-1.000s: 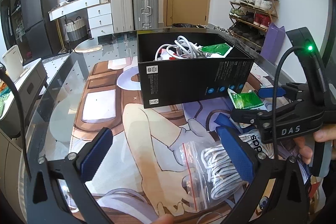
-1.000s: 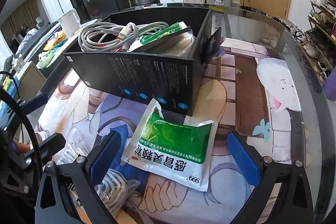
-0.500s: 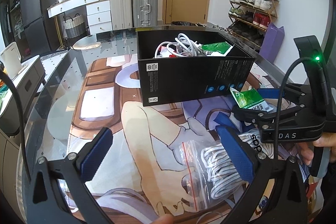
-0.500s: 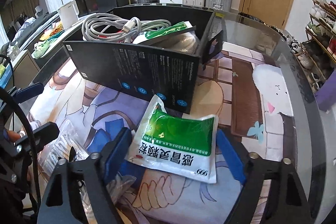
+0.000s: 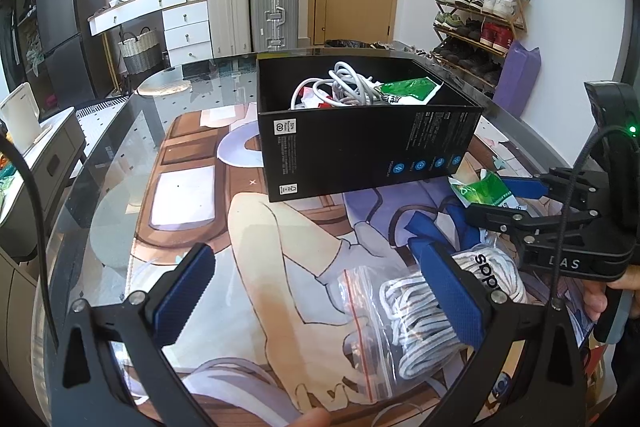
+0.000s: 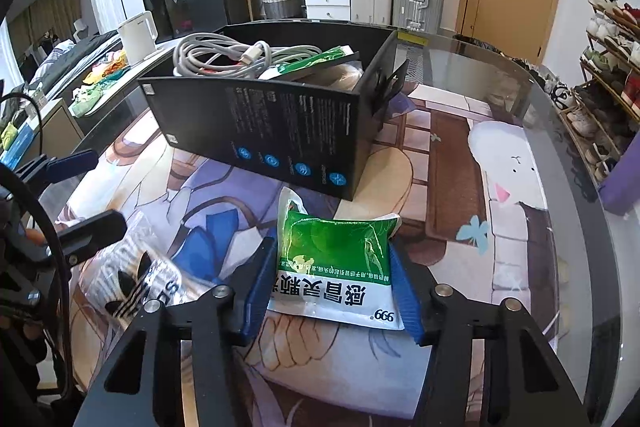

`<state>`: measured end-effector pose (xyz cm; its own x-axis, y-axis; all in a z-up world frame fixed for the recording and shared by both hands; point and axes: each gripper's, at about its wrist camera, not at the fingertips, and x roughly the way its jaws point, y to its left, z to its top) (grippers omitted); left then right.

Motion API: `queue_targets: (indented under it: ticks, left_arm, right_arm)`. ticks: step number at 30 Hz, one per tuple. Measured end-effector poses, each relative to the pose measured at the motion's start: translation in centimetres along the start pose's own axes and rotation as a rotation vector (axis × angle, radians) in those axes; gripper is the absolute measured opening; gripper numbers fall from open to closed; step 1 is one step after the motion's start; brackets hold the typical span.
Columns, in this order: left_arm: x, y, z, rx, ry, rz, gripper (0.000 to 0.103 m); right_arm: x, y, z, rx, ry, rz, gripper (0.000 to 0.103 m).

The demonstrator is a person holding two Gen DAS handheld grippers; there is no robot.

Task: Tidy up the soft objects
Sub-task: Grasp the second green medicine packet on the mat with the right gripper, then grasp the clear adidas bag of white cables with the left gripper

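A green and white medicine pouch (image 6: 336,267) lies flat on the printed mat just in front of the black box (image 6: 280,131). My right gripper (image 6: 332,283) straddles it, its jaws closing, and both blue pads touch the pouch's side edges, which buckle slightly. In the left wrist view that right gripper (image 5: 500,203) sits at the right with the pouch (image 5: 484,191) between its fingers. My left gripper (image 5: 316,267) hangs open over the mat, its right pad above a zip bag of white cable (image 5: 400,311). The box (image 5: 360,147) holds coiled cables and another green pouch.
A white adidas-printed bag (image 6: 136,287) lies left of the pouch, beside the zip bag. The glass table's curved edge (image 6: 576,227) runs along the right. A white kettle (image 6: 138,37) stands on a counter beyond the box. Suitcases, drawers and a shoe rack line the walls.
The right gripper's pads have come in from wide apart to touch the pouch's sides, and the gripper has shifted a little over it. The left gripper has stayed put.
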<state>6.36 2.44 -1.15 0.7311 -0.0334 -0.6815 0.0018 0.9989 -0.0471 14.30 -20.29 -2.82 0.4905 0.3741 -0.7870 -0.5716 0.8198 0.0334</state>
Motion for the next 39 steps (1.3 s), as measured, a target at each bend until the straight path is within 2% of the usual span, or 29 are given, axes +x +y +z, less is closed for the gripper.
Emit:
queue_targets:
  ticks: [5,11,13,17,20,30,34,39]
  left_arm:
    - [0.1,-0.1,0.0,0.009,0.006,-0.006,0.103]
    - [-0.2,-1.0,-0.1,0.044,0.014,-0.009,0.103]
    - [-0.3,-1.4,-0.1,0.064,0.016,-0.027,0.103]
    - [-0.9,-2.1,-0.2,0.098,0.030,-0.114,0.103]
    - [-1.6,-2.8,-0.3,0.154,0.032,-0.140,0.103]
    - [-1.6,-5.8,-1.2,0.340,0.066,-0.156,0.103]
    - [-1.0,-6.8,-1.0,0.370,0.080,-0.141,0.103]
    - [0.2,-7.0,-0.4,0.349,0.120,-0.148,0.103]
  right_arm:
    - [-0.9,-0.3,-0.7,0.013,-0.012,0.018,0.052]
    - [-2.7,-0.7,-1.1,0.041,-0.066,0.044,0.052]
    - [-3.2,-0.7,-1.2,0.045,-0.080,0.049,0.052]
    - [-4.2,-0.7,-1.4,0.046,-0.096,0.052,0.052]
    - [-4.8,-0.9,-1.4,0.046,-0.106,0.052,0.052]
    - [-6.0,-1.7,-1.8,0.053,-0.117,0.055,0.052]
    - [-6.1,-1.9,-1.8,0.053,-0.117,0.055,0.052]
    - [-6.2,-1.9,-1.8,0.056,-0.116,0.061,0.052]
